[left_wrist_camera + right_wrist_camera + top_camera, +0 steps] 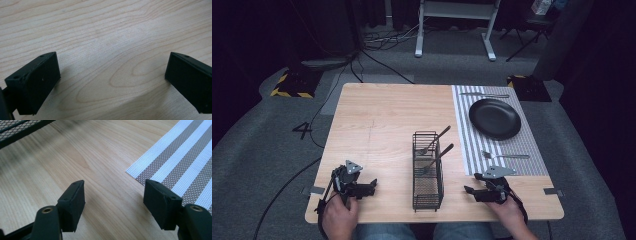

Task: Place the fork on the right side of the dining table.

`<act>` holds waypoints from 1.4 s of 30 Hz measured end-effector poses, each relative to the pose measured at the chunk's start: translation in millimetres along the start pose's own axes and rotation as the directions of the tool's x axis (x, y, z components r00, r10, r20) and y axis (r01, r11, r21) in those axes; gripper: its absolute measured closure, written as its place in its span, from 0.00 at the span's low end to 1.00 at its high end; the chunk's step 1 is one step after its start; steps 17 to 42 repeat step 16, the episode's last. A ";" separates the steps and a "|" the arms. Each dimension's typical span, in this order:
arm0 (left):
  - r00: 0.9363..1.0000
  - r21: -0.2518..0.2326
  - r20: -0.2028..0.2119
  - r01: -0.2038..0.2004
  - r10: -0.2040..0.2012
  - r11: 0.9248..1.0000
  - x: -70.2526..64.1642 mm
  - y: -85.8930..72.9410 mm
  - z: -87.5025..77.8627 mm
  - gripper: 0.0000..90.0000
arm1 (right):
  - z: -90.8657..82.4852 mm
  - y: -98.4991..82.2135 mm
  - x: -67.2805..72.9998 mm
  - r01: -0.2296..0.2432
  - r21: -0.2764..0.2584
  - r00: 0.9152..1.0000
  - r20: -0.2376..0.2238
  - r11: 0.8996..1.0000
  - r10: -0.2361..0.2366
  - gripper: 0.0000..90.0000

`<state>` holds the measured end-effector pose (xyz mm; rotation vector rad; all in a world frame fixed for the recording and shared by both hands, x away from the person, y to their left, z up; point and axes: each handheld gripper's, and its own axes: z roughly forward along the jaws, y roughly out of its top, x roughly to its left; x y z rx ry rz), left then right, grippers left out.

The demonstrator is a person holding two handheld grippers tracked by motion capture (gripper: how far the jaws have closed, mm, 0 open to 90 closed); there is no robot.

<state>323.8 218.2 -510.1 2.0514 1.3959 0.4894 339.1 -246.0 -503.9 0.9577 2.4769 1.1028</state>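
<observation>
A place setting appears to be in hand, with cutlery to be taken out of the wire caddy (428,170) and laid on the striped placemat (532,145). Both grippers rest low on the near edge of the tabletop (377,120), and nothing is held: the left gripper (371,188) is seen with its jaws spread wide over bare wood, and the right gripper (469,190) is likewise released, its jaws parted over the wood just short of the placemat's near corner (132,171). The caddy stands between the two grippers, ahead and to the left of the right one, its mesh edge (15,130) glimpsed at the upper left of the right gripper view. Two dark-handled utensils (438,150) lean out of its far compartments, handles tilted up and toward the placemat. For a clean pick, the right gripper would best be raised and brought over a protruding handle, the jaws closed across the handle's narrow width, and the piece drawn out along its lean so the mesh is not snagged. The caddy looks light; it may need steadying by the left gripper. A black plate (495,118), a fork (506,156) nearer the right gripper and a knife (484,95) beyond the plate already lie on the placemat.
</observation>
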 end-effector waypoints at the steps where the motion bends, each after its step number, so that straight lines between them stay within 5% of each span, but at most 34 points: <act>1: 1.000 0.000 0.000 0.000 0.000 1.000 0.0 0.0 0.0 0.00 | 0.1 -0.2 0.1 0.000 -0.002 1.000 0.006 1.000 0.000 0.38; 13: 1.000 0.000 0.000 0.000 0.000 1.000 0.0 -0.1 0.0 0.00 | 5.4 -1.3 2.8 0.020 0.005 0.999 0.033 1.000 -0.021 0.16; 42: 1.000 0.000 0.000 0.000 0.000 1.000 0.0 -0.1 0.0 0.00 | 5.1 -1.7 4.1 0.011 0.005 0.999 0.046 1.000 -0.011 0.16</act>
